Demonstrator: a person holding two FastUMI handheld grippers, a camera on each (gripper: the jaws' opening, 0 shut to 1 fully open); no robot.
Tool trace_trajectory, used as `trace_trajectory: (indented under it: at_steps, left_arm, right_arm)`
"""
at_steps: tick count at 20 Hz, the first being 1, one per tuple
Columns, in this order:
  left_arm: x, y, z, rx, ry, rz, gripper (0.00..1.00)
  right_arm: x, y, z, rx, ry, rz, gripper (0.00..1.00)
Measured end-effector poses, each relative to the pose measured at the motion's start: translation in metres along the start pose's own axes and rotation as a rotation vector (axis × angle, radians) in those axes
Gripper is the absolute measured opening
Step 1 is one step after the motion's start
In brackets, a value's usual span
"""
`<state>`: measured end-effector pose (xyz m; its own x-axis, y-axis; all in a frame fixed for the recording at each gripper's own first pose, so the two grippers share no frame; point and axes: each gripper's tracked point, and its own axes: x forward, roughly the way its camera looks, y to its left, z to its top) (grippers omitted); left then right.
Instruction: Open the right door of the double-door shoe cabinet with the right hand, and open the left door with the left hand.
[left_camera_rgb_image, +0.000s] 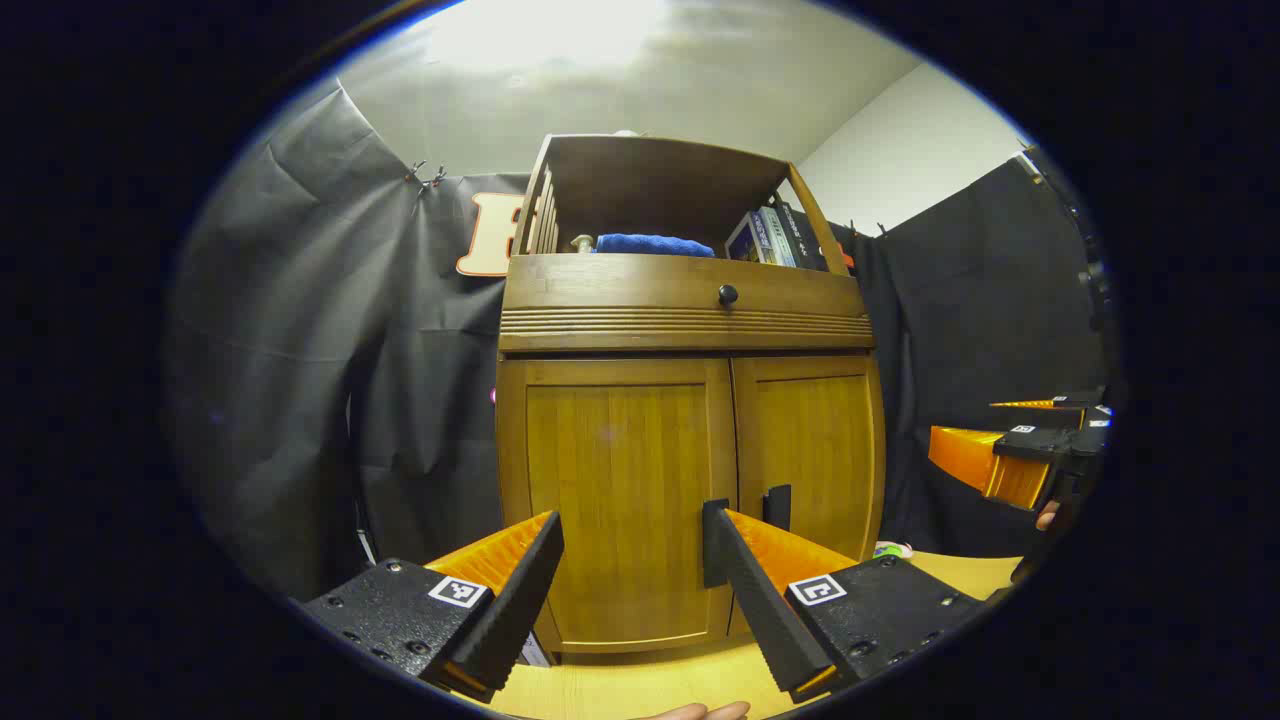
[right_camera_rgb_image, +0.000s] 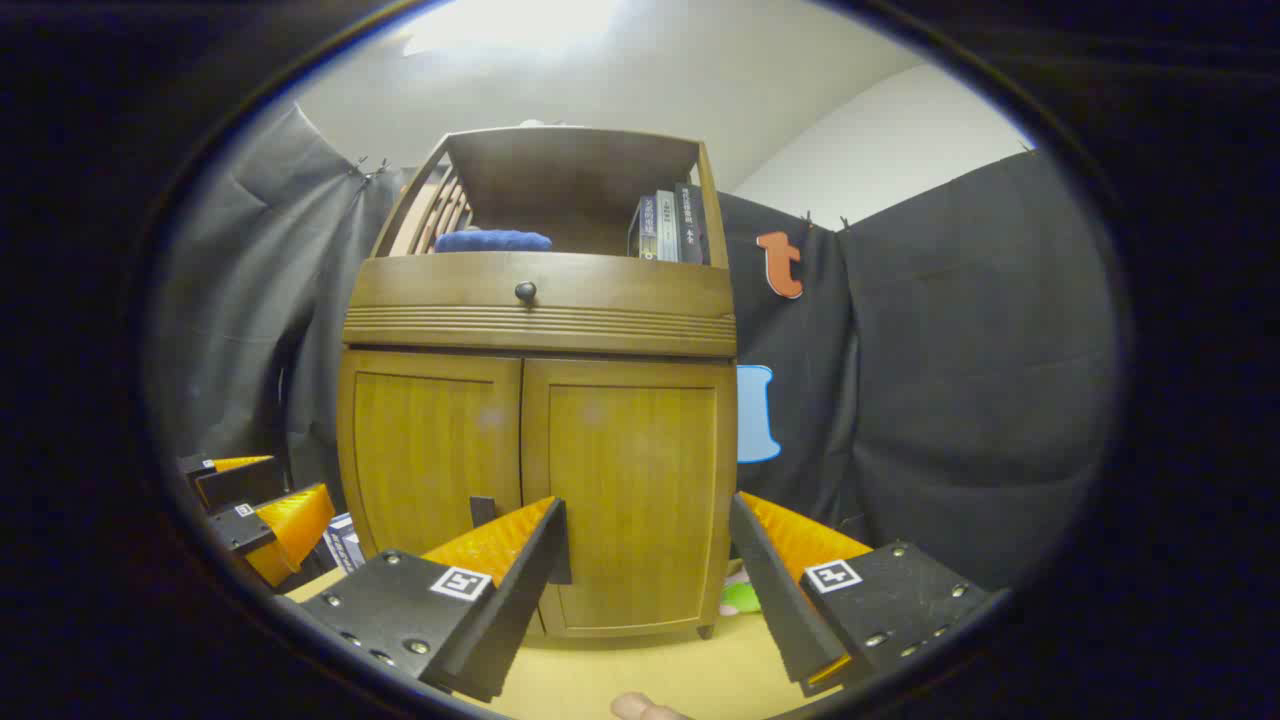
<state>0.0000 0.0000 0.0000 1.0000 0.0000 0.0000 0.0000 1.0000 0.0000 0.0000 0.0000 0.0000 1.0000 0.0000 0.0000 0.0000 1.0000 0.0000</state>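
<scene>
Left gripper view: left gripper (left_camera_rgb_image: 632, 560) spread wide, holding nothing, low center before shoe cabinet (left_camera_rgb_image: 688, 400), left door (left_camera_rgb_image: 618, 500) closed; right gripper view: right gripper (right_camera_rgb_image: 650, 560) also spread, empty, right door (right_camera_rgb_image: 630, 500) closed, prob. handles (right_camera_rgb_image: 483, 512) at seam.

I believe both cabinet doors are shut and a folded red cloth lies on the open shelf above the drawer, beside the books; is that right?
Not quite: the cloth is blue, not red, as the right gripper view shows. The rest holds: the left door and right door are shut, and the cloth lies on the open shelf above the drawer, beside the books.
</scene>
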Motion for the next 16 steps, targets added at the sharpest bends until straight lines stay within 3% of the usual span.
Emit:
trace_trajectory:
  at_steps: [16]
  left_arm:
    - [0.008, 0.023, -0.005, -0.049, 0.032, 0.033, 0.92]
  right_arm:
    - [0.040, 0.031, -0.023, -0.035, 0.052, 0.028, 0.98]
